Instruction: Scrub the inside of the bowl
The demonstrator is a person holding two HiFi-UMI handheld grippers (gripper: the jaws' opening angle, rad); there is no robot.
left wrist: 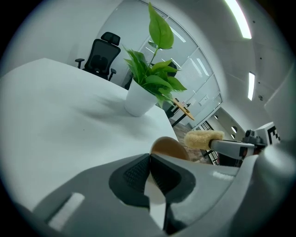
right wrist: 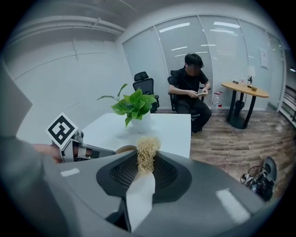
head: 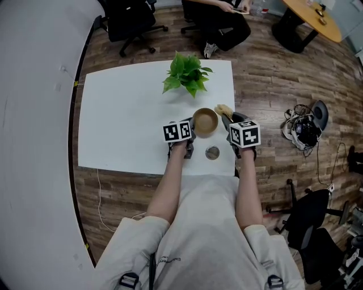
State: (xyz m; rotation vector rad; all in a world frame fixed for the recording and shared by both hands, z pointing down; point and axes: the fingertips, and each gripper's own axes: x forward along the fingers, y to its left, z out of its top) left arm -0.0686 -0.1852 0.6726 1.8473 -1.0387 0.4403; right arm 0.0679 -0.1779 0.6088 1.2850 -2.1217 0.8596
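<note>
A brown bowl stands on the white table near its front right corner. My left gripper is at the bowl's left rim, shut on it. The left gripper view shows the bowl just beyond the closed pads. My right gripper is at the bowl's right side, shut on a straw-coloured fibre scrubber. That scrubber is above the bowl's right rim. In the right gripper view the scrubber sticks up from between the pads, and the bowl peeks out behind the left jaw.
A potted green plant stands at the table's far edge, behind the bowl. A small round metal piece lies near the front edge. A seated person, office chairs and a round wooden table are beyond; cables lie on the floor.
</note>
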